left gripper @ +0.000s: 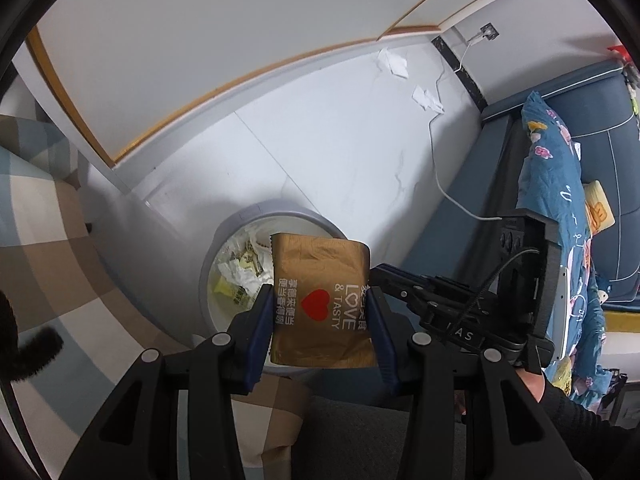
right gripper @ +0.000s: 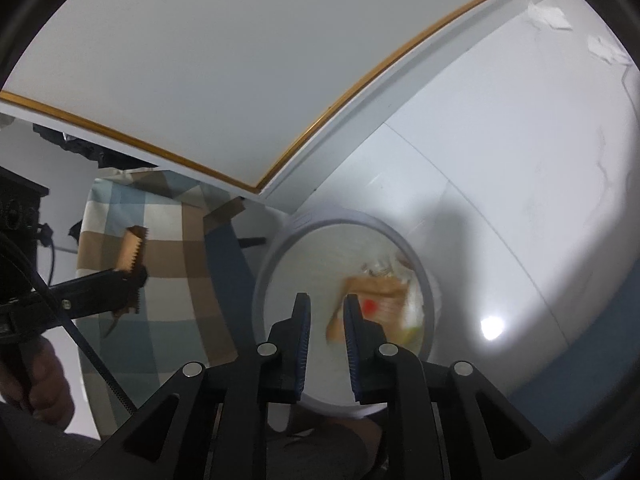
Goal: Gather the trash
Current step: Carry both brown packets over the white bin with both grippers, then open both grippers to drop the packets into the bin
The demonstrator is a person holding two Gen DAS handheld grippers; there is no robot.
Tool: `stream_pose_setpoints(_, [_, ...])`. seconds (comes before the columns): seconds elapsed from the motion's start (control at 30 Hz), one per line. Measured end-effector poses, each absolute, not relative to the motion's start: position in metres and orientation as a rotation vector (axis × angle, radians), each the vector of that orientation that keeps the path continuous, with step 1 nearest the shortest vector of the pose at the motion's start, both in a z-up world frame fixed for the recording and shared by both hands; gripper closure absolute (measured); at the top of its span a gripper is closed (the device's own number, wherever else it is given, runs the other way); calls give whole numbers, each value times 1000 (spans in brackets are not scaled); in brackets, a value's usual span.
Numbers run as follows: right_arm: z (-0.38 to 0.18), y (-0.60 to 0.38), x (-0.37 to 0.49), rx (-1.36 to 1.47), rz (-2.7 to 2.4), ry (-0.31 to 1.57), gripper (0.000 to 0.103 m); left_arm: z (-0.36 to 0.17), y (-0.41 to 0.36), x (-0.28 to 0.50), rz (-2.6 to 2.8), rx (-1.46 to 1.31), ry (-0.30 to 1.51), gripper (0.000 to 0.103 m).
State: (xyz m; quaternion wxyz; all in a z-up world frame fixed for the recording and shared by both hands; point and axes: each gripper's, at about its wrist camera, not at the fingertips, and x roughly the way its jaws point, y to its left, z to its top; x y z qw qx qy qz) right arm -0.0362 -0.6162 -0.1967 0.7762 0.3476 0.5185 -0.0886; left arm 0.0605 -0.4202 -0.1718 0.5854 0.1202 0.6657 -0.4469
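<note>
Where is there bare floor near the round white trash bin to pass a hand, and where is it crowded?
Bare white tile floor runs from the round white trash bin toward the skirting. Farther off lie two crumpled white tissues and a white cable. It is tight over the bin: the left gripper holds a gold snack packet, the right gripper hangs empty, checked fabric alongside.

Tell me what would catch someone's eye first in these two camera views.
The gold snack packet with a red heart, clamped in the left gripper above the round white trash bin, stands out first. In the right wrist view, the right gripper hangs empty over that bin, where a similar blurred packet lies among wrappers. Crumpled white tissues lie on the floor beyond.
</note>
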Motion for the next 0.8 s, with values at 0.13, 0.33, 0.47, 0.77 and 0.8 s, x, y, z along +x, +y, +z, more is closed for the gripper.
stream_pose_setpoints(0.13, [-197,-617,-39,753,-194,1116,83,-181,-423,61,-1035,299,1589,63])
stream_pose_setpoints(0.33, [-191,-624,-48,760,-217,1090,76,-187,-430,55,-1034,347,1611,63])
stream_pose_setpoints(0.47, [-185,-627,-52,755,-233,1077,67,-194,-435,53,-1024,387,1628,60])
stream_pose_setpoints(0.77, [-175,-635,-58,767,-286,1055,54,-204,-440,53,-959,449,1645,41])
stream_pose_setpoints(0.8, [-174,-636,-58,767,-287,1055,53,-204,-440,53,-958,451,1648,41])
